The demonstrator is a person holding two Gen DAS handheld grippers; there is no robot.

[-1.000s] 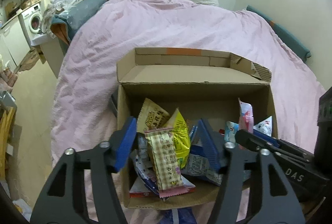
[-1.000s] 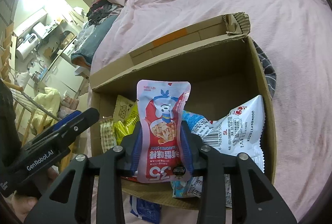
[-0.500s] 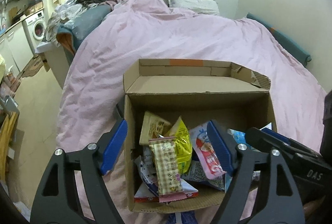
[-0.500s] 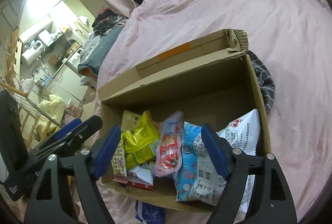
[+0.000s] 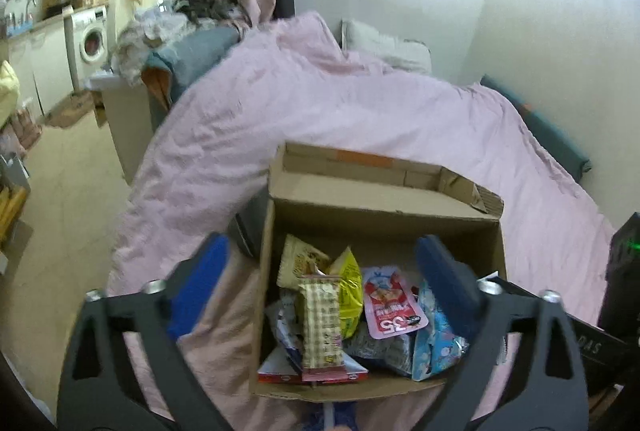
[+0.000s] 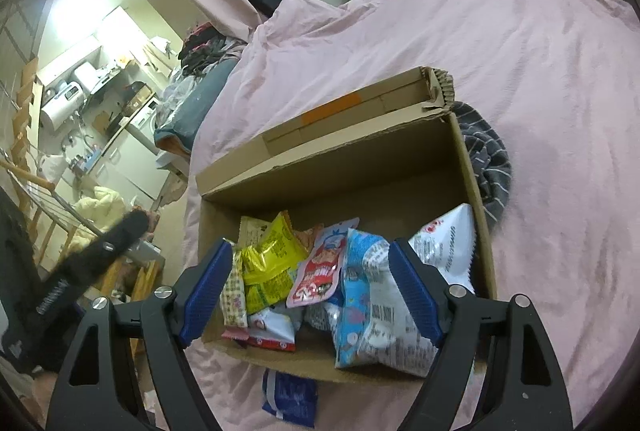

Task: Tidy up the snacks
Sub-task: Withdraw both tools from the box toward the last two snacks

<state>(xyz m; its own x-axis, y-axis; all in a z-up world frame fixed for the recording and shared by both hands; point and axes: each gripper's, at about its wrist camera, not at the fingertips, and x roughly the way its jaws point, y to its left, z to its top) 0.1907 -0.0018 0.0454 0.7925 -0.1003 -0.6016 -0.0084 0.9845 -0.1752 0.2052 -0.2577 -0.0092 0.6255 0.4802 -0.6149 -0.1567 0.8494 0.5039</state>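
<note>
**Red pouch dropped into the box, both tools wide**

The red pouch [image 6: 320,271], a glossy flat packet with a rounded top and a big "35" printed on it, lies tilted among the other snacks just ahead of the right tool [image 6: 310,285], between its blue ribbed pads but touching neither. A second ago that tool clamped the pouch upright; its jaws have just been opening and now stand wide with nothing held. The left tool [image 5: 322,275] has also just been opening and stands wide and empty, the box now lower in its view.

Beside the pouch sit a crinkled yellow bag [image 6: 272,255], a checked beige packet [image 5: 320,323], a blue-and-white bag [image 6: 368,295] and a white foil bag [image 6: 448,243] against the far-right wall. All rest in an open brown cardboard box [image 6: 340,167] with a strip of orange tape on its back flap.

The box stands on a bed under a wrinkled pink cover [image 6: 540,71]; a dark striped cloth [image 6: 488,159] lies by its right side. Beyond are a pillow [image 5: 384,47] and a washing machine [image 5: 94,39].
</note>
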